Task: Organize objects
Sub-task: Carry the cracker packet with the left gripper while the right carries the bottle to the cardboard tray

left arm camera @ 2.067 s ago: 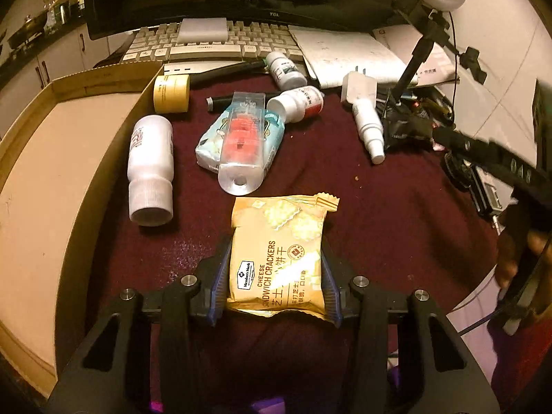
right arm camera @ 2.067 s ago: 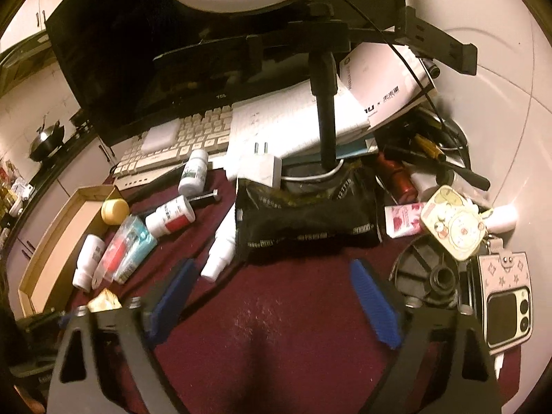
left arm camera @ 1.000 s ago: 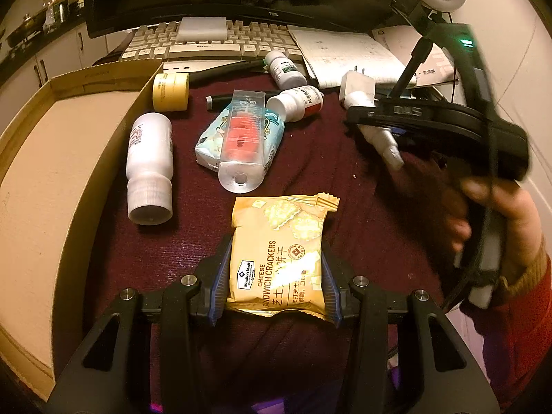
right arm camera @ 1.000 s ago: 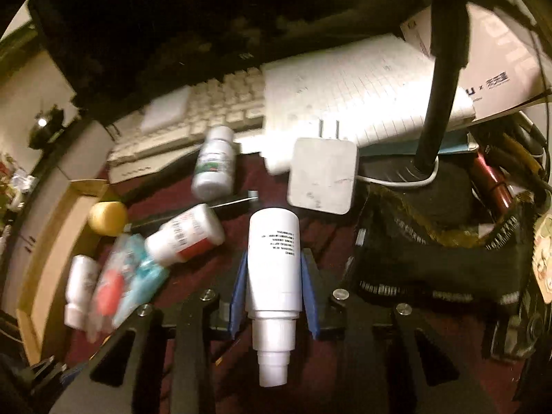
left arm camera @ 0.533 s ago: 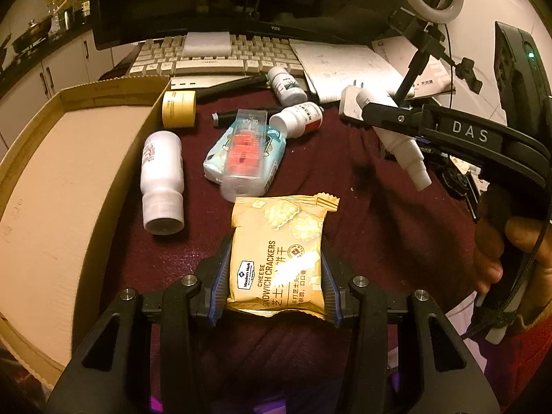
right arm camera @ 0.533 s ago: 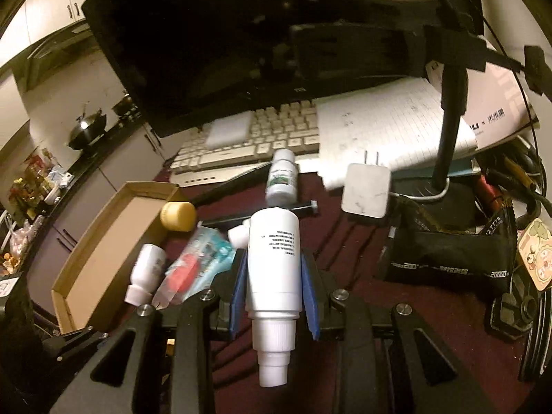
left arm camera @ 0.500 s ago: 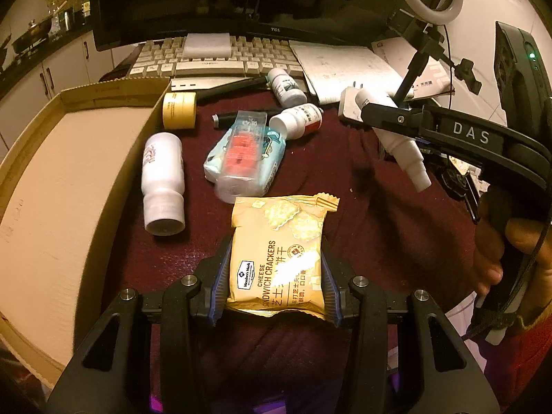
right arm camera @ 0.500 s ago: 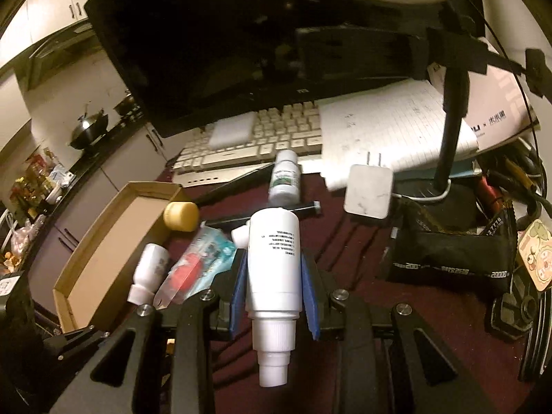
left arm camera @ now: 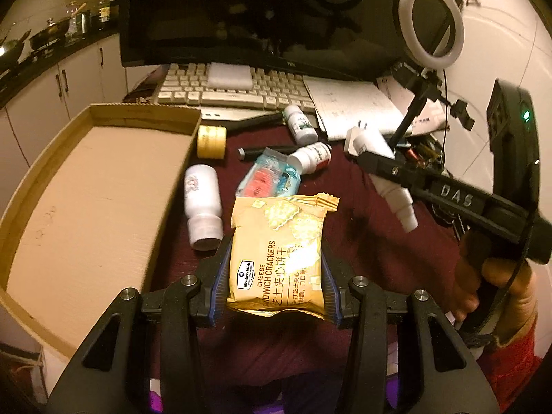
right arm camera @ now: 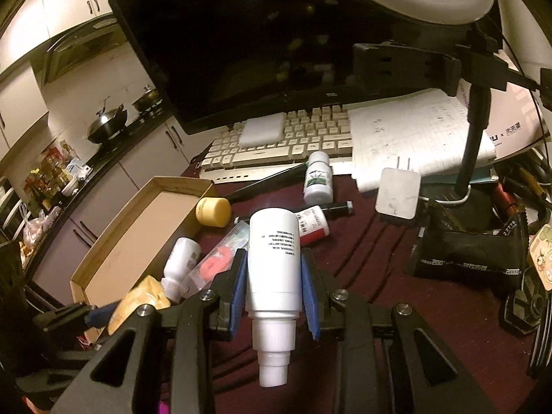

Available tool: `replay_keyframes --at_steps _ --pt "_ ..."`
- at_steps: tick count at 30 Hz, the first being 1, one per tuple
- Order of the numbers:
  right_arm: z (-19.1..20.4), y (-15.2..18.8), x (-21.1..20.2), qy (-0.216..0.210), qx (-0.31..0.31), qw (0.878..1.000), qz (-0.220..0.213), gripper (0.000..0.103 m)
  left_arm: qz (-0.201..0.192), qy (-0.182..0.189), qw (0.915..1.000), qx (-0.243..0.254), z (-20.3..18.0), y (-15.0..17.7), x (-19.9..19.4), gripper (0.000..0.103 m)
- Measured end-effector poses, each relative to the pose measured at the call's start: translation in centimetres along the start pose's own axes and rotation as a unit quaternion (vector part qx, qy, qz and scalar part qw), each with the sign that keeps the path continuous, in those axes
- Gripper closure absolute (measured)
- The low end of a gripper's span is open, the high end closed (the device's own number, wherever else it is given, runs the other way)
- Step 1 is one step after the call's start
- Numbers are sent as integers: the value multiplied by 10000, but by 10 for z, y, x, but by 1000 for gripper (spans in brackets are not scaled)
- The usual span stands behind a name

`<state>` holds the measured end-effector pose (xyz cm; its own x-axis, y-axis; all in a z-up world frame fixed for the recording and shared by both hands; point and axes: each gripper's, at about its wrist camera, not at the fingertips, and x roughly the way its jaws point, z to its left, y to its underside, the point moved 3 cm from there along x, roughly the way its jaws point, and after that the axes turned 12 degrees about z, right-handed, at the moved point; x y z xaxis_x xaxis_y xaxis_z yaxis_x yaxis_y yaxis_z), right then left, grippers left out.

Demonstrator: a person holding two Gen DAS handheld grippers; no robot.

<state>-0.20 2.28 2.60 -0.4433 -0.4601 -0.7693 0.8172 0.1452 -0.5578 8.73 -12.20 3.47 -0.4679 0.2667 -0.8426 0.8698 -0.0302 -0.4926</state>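
Observation:
My left gripper (left arm camera: 276, 276) is shut on a yellow packet of cheese sandwich crackers (left arm camera: 277, 252), held above the dark red cloth. My right gripper (right arm camera: 274, 283) is shut on a white spray bottle (right arm camera: 274, 269), nozzle toward the camera, lifted above the desk; it shows in the left wrist view (left arm camera: 393, 189) too. An open cardboard box (left arm camera: 86, 200) lies at the left, also in the right wrist view (right arm camera: 138, 238). On the cloth lie a white bottle (left arm camera: 201, 203), a yellow jar (left arm camera: 211, 141), a blue-and-red blister pack (left arm camera: 269, 176) and two small pill bottles (left arm camera: 300, 126).
A keyboard (left arm camera: 234, 91) and dark monitor (left arm camera: 262, 17) stand at the back. A ring light on a stand (left arm camera: 429, 31), papers (left arm camera: 352, 107), a white charger (right arm camera: 398, 195) and a black pouch (right arm camera: 469, 248) crowd the right side. The hand holding the right gripper (left arm camera: 496, 283) is at the right.
My right gripper closed on the white spray bottle and lifted it off the cloth. My left gripper rose and drew back with the cracker packet, so the box and monitor show more.

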Motion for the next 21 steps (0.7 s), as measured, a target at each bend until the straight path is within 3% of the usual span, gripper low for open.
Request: replay_keyframes --at_steps 9,21 --pt "23 3 4 -235 -244 9994 73 74 -331 -281 9985 -348 34 5 -38 58" --pt "63 5 21 -514 -613 9964 287 74 -425 -707 9896 -1179 108 21 -63 58"
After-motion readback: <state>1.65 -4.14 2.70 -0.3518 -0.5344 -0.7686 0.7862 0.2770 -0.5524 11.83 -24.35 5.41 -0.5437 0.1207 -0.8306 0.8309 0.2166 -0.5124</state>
